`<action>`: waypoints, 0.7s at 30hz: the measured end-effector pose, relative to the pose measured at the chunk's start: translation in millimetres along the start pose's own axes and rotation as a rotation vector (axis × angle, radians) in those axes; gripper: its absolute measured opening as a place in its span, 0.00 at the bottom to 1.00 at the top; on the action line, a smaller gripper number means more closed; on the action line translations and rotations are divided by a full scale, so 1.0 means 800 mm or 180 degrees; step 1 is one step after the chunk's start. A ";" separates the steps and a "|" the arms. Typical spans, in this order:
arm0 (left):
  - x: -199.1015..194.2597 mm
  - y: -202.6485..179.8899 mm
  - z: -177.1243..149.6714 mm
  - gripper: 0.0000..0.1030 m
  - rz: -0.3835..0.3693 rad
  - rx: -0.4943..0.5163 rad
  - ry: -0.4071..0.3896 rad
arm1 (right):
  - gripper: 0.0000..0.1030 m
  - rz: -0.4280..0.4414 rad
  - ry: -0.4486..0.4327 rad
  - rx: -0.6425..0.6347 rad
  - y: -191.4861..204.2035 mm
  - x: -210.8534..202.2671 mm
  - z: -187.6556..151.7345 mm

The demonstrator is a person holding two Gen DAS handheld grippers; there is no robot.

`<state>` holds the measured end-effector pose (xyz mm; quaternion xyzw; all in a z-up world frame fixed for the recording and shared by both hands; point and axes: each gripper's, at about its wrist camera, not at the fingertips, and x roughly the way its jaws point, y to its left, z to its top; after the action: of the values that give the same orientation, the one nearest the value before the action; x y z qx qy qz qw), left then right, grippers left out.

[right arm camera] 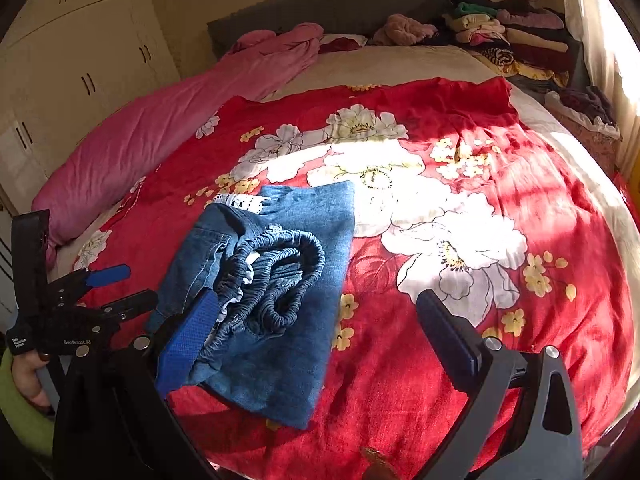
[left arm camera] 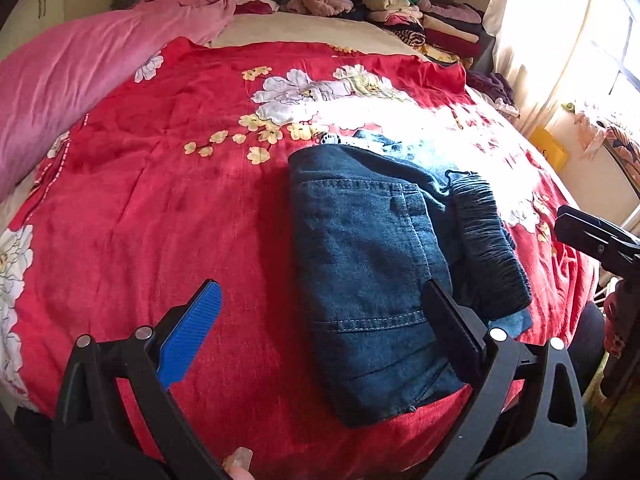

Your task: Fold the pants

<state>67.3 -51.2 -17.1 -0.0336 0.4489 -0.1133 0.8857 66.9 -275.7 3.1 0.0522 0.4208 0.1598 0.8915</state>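
Note:
Blue denim pants (left arm camera: pixel 372 276) lie folded into a compact bundle on the red floral bedspread (left arm camera: pixel 160 208), elastic waistband on top at the right. My left gripper (left arm camera: pixel 324 308) is open and empty, hovering at the near edge of the bed, its right finger over the bundle's near right part. In the right wrist view the pants (right arm camera: pixel 272 296) show their gathered waistband; my right gripper (right arm camera: pixel 320 312) is open and empty, its left blue pad over the bundle's near left edge. The left gripper (right arm camera: pixel 108 288) shows there at the far left, open. The right gripper's tip shows in the left view at the right edge (left arm camera: pixel 592 236).
A pink quilt (left arm camera: pixel 80 76) lies along the bed's left side. Stacks of folded clothes (left arm camera: pixel 428 20) sit at the headboard's right. A white wardrobe (right arm camera: pixel 72 64) stands left; a curtained window (left arm camera: pixel 580 48) is at the right.

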 end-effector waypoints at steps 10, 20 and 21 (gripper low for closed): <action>0.037 0.001 0.009 0.91 -0.0087 -0.0100 -0.0003 | 0.70 0.0082 0.0294 0.0145 -0.013 0.044 -0.008; 0.059 -0.009 0.014 0.69 -0.0192 -0.0053 0.0036 | 0.67 0.0317 0.0507 0.0284 -0.022 0.085 -0.005; 0.060 -0.010 0.014 0.63 -0.0213 -0.0053 0.0034 | 0.62 0.0384 0.0502 0.0269 -0.021 0.087 -0.004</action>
<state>102.5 -70.7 -46.8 -0.0554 0.4531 -0.1393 0.8788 109.7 -268.7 -53.9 0.1022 0.4920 0.1990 0.8413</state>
